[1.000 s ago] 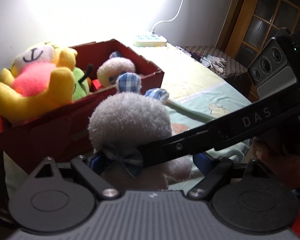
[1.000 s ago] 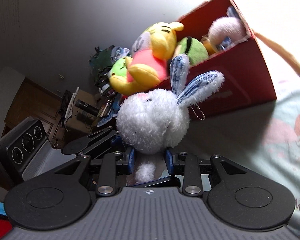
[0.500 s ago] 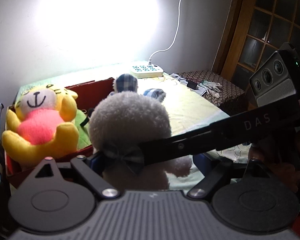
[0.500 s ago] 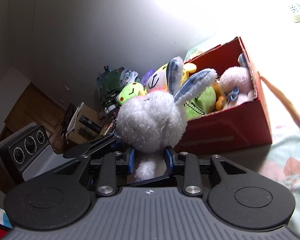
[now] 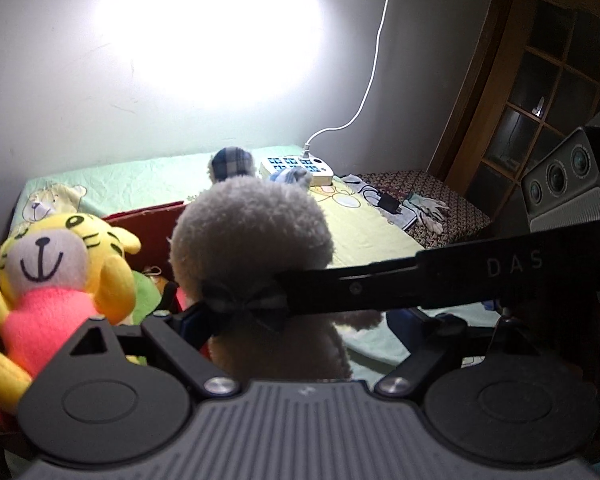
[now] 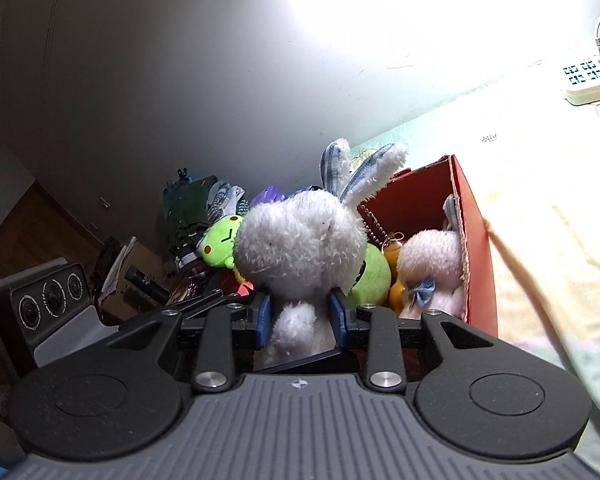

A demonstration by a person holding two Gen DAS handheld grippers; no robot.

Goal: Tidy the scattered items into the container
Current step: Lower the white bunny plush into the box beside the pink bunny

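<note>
Pinched tight at the neck by the blue pads of the right gripper [image 6: 300, 316]: a fluffy white bunny [image 6: 300, 240], ears up, in the middle of the frame. Just behind it, to the right, the open red box [image 6: 480, 260], with a small white plush [image 6: 428, 264] and a green frog [image 6: 220, 240] inside. Spread wide on both sides of the bunny, low in the left view: the jaws of the left gripper [image 5: 292, 320], not squeezing it. At the lower left there, a yellow tiger toy [image 5: 52, 272], sitting in the box.
</note>
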